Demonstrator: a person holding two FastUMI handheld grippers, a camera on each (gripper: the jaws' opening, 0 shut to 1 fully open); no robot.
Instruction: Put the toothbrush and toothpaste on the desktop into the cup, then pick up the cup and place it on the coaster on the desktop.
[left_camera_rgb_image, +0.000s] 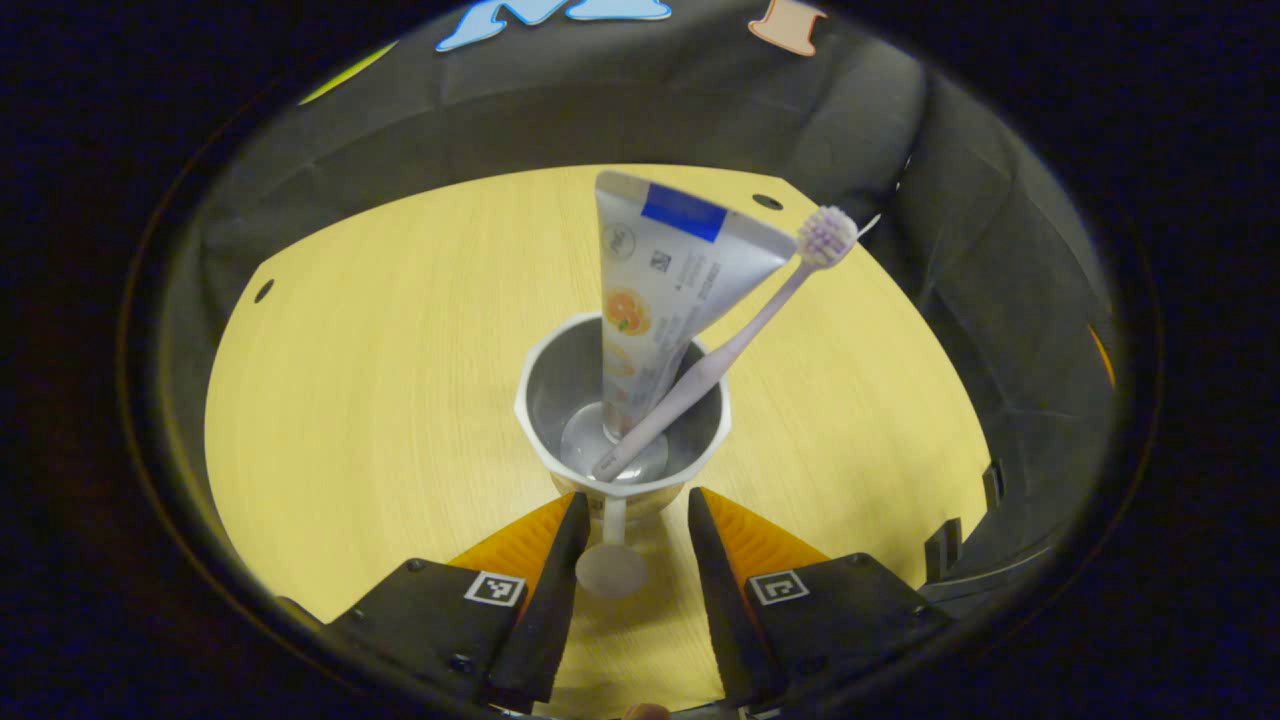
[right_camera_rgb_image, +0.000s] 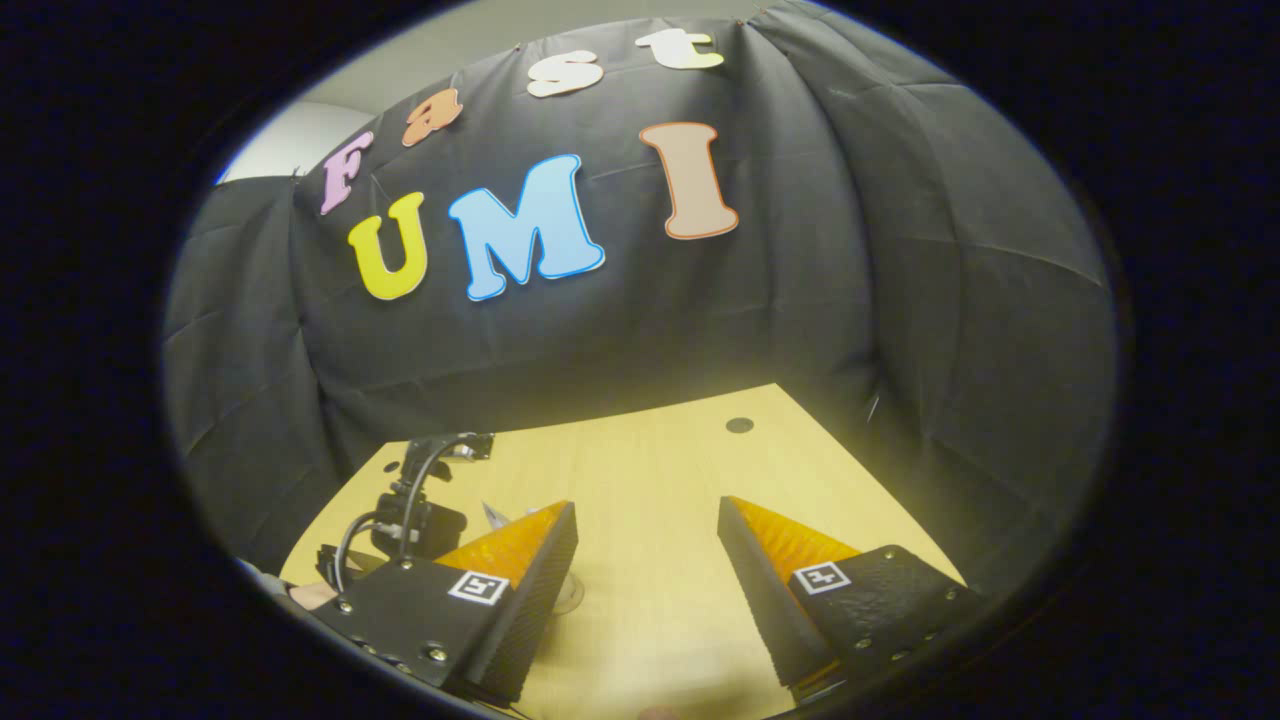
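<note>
Two things are standing in the cup (left_camera_rgb_image: 622, 420) in the left gripper view: the toothpaste (left_camera_rgb_image: 665, 290), cap down and leaning up toward the far side, and the toothbrush (left_camera_rgb_image: 735, 345), slanting to the right with its bristles above the rim. That cup is sitting on the desktop (left_camera_rgb_image: 380, 400), and its handle (left_camera_rgb_image: 612, 550) is pointing back between the fingers of the left gripper (left_camera_rgb_image: 630, 515), which are standing narrowly apart on either side of it; whether they are pressing on the handle is hard to judge, as a slim gap seems to be showing on each side. Nothing is lying between the cup and the booth's cloth wall behind it.

From the right gripper view, the right gripper (right_camera_rgb_image: 648, 520) is hanging over bare wood with its fingers spread wide and holding nothing. To its left, the other gripper's body with its cables (right_camera_rgb_image: 415, 505) is partly hiding behind the near finger.
</note>
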